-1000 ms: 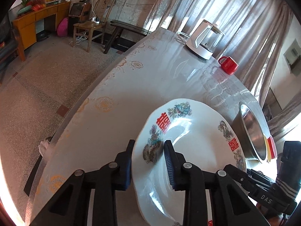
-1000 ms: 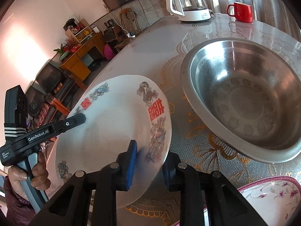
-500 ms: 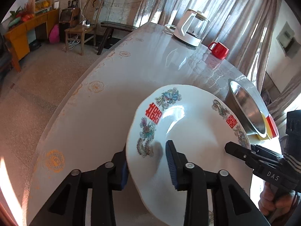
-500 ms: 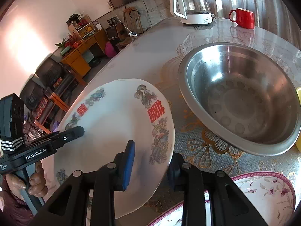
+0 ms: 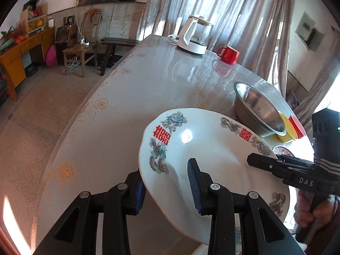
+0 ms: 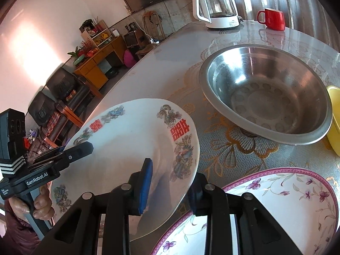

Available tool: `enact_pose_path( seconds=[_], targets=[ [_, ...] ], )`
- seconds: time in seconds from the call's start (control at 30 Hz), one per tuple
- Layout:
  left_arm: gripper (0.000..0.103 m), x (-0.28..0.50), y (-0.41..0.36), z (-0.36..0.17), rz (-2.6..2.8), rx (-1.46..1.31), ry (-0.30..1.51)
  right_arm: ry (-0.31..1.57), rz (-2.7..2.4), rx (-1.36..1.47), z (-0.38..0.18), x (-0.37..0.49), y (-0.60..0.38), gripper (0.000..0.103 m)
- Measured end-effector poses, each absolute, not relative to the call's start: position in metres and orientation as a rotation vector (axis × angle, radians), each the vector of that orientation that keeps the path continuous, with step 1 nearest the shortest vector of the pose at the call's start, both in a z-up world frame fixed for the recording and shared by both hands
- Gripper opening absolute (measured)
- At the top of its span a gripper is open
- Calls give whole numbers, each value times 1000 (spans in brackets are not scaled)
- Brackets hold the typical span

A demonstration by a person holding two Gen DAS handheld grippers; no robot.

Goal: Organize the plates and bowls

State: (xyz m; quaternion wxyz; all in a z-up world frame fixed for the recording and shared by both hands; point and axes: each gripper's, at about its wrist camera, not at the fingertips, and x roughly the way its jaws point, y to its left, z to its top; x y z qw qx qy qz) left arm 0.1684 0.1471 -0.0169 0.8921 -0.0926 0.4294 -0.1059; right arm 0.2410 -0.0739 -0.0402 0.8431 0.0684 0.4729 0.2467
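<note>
White round porcelain plate with red characters, rim clamped by left gripper and right gripper. Steel bowl at upper right; floral plate below; red mug on bench.

A white plate with red double-happiness characters and dragon-and-phoenix motifs on its rim is off the tabletop, tilted, with the pink-rimmed floral plate partly beneath it. Beyond them a wide stainless steel bowl stands upright and empty on the patterned tabletop. Just beside the steel bowl sits a yellow bowl, with a red bowl at its far side.
</note>
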Motion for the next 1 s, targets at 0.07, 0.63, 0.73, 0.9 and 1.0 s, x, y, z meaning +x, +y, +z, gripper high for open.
enact_pose_path(
  seconds=[0.07,0.63,0.73,0.9,1.0],
  targets=[
    [35,167,147,-20,-216,-194,895,996,535,143,-41,237,-74,30],
    [27,157,144,-20,-206,-216,845,976,526,135,-42,227,-78,25],
    [27,151,141,-17,-209,-206,838,963,524,120,-41,224,-79,25],
    [28,138,136,-4,-236,-194,809,941,534,134,-35,216,-86,25],
    [28,128,130,5,-254,-189,789,921,535,143,-29,206,-95,25]
  ],
)
